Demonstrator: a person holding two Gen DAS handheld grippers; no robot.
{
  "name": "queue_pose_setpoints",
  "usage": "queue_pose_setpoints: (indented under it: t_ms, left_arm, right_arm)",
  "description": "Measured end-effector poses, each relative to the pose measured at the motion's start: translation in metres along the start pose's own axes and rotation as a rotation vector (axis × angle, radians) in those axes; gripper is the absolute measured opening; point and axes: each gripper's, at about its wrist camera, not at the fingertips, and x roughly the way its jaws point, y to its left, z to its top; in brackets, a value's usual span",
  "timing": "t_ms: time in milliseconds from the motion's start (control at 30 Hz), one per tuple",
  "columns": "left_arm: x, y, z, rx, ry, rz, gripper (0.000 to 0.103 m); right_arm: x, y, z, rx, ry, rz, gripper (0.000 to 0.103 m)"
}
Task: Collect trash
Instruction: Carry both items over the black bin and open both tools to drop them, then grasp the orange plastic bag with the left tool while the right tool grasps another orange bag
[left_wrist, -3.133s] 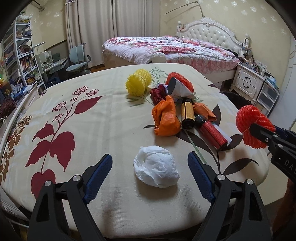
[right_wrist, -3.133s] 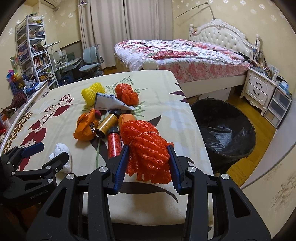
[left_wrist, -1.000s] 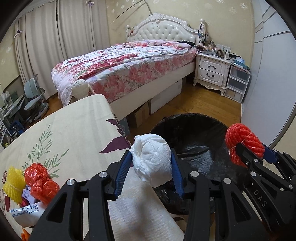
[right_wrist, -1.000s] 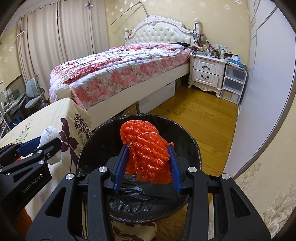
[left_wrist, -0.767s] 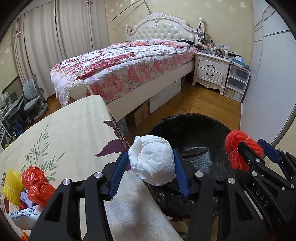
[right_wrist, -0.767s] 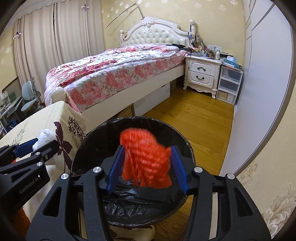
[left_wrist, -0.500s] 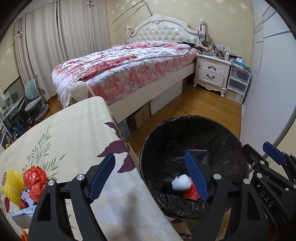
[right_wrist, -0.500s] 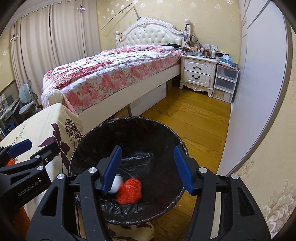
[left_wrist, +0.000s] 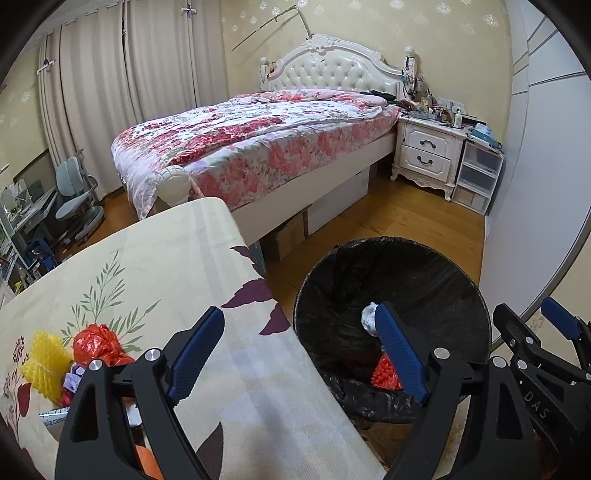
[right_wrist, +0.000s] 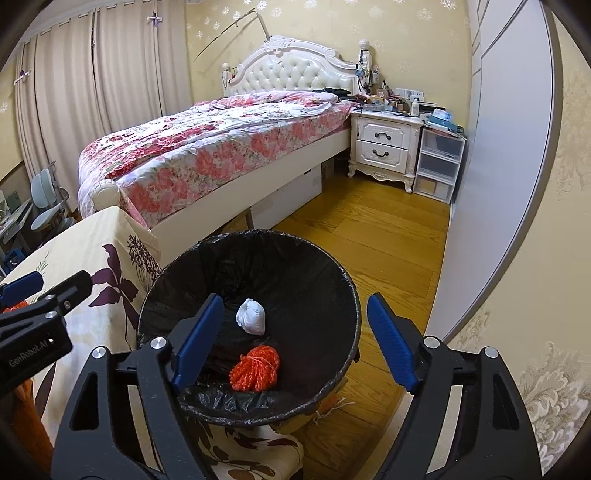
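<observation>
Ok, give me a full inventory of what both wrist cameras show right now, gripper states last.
trash bin: one, black liner, on the floor beside the table
white wad: one, white, inside the bin
red net ball: one, orange-red, inside the bin, nearer the camera than the wad
table: one, cream floral cloth, left of the bin
yellow net: one, yellow, on the table
red bag: one, red, crumpled, beside the yellow net
bed: one, floral quilt, white headboard, far side
nightstand: one, white, next to the bed
left gripper: blue pads, jaws opening, nothing between them
right gripper: blue pads, jaws opening above the bin, nothing held
</observation>
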Motion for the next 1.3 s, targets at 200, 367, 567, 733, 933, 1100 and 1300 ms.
queue_pose_setpoints:
  t_ms: [200, 367, 567, 733, 933, 1100, 1300]
  left_arm:
    - [-0.024, 0.017, -0.013, -0.005, 0.003, 0.025, 0.084]
    - [-0.046, 0.035, -0.029, -0.021, 0.001, 0.049, 0.084]
    - [-0.069, 0.06, -0.051, -0.05, 0.006, 0.084, 0.084]
    - [-0.088, 0.087, -0.073, -0.082, 0.012, 0.126, 0.084]
    - [-0.101, 0.126, -0.099, -0.147, 0.043, 0.197, 0.084]
    - [-0.101, 0.155, -0.119, -0.196, 0.076, 0.236, 0.084]
    - [-0.091, 0.17, -0.127, -0.231, 0.099, 0.213, 0.084]
  right_arm:
    - [-0.019, 0.013, -0.009, -0.02, 0.009, 0.05, 0.078]
    - [-0.036, 0.029, -0.019, -0.055, 0.01, 0.089, 0.078]
    - [-0.053, 0.047, -0.033, -0.097, 0.024, 0.137, 0.078]
    - [-0.063, 0.062, -0.043, -0.121, 0.04, 0.179, 0.078]
    - [-0.073, 0.086, -0.056, -0.166, 0.049, 0.226, 0.078]
    - [-0.077, 0.107, -0.061, -0.201, 0.057, 0.264, 0.078]
    - [-0.077, 0.126, -0.065, -0.239, 0.066, 0.288, 0.078]
